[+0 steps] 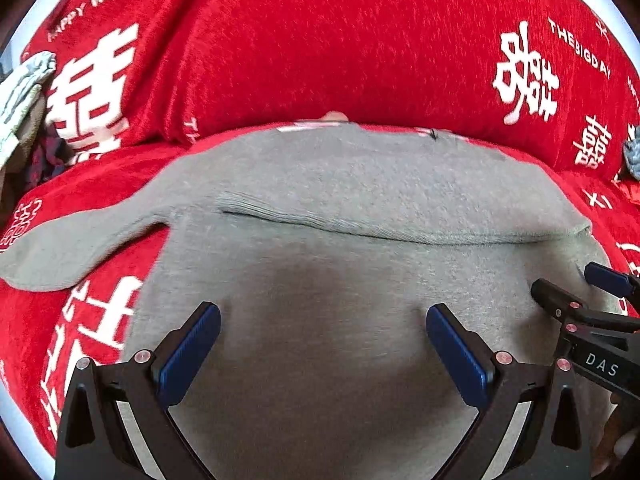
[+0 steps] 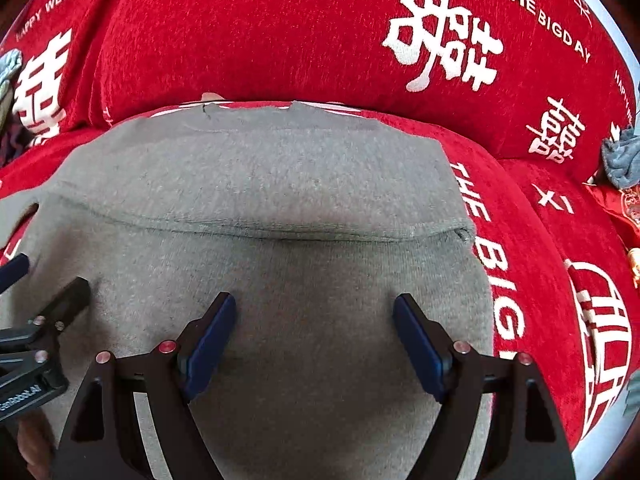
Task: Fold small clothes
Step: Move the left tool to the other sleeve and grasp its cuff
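Observation:
A small grey knit sweater [image 1: 320, 280] lies flat on a red sofa seat, folded across its middle with a ribbed hem edge [image 1: 340, 226] on top. One sleeve [image 1: 76, 240] sticks out to the left. My left gripper [image 1: 323, 320] is open and empty above the near half of the sweater. My right gripper [image 2: 314, 312] is open and empty above the same cloth [image 2: 280, 200], to the right of the left one. Each gripper shows at the edge of the other's view.
The red sofa cover [image 1: 320, 40] with white wedding lettering rises as a backrest behind the sweater. A pile of other clothes [image 1: 20, 92] lies at the far left. A blue-grey knit piece [image 2: 622, 156] lies at the far right.

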Demonstrator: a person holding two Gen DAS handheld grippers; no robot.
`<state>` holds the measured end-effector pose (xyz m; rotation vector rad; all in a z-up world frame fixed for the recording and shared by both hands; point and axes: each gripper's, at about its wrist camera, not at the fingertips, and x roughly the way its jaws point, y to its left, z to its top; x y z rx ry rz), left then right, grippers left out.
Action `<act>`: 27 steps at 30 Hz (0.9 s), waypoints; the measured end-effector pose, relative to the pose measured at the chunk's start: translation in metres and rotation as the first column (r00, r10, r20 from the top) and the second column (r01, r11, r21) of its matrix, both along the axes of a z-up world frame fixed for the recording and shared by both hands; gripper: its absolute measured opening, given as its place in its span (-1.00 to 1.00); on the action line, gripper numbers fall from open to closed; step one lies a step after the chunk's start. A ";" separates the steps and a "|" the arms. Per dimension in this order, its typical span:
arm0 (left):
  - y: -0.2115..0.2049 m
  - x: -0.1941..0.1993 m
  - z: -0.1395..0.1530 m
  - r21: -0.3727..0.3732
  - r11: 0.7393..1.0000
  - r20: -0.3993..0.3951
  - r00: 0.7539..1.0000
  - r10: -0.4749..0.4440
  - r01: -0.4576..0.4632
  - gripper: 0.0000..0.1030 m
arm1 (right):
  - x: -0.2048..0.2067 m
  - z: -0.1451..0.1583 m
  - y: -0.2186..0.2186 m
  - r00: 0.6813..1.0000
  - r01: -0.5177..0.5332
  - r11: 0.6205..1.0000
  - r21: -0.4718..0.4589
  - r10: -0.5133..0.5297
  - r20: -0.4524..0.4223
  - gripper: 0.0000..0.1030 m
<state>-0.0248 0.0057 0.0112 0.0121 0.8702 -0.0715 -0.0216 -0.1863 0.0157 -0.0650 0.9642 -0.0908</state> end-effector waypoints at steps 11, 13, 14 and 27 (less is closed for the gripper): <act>0.061 -0.006 0.012 -0.033 0.995 0.038 0.994 0.100 -0.099 1.00 | 0.008 0.016 0.051 0.995 -0.096 0.995 0.016 0.095 0.035 0.62; 0.078 -0.003 0.010 -0.037 0.990 0.026 0.990 0.135 -0.134 1.00 | 0.014 0.019 0.065 0.992 -0.119 0.993 0.018 0.119 0.045 0.62; 0.091 -0.001 0.009 -0.042 0.986 0.013 0.986 0.164 -0.163 1.00 | 0.018 0.021 0.072 0.990 -0.132 0.991 0.017 0.131 0.050 0.62; 0.317 0.003 -0.015 -0.168 0.731 -0.161 0.750 0.641 -0.661 1.00 | 0.086 -0.011 0.151 0.983 -0.180 0.978 0.101 0.183 -0.016 0.62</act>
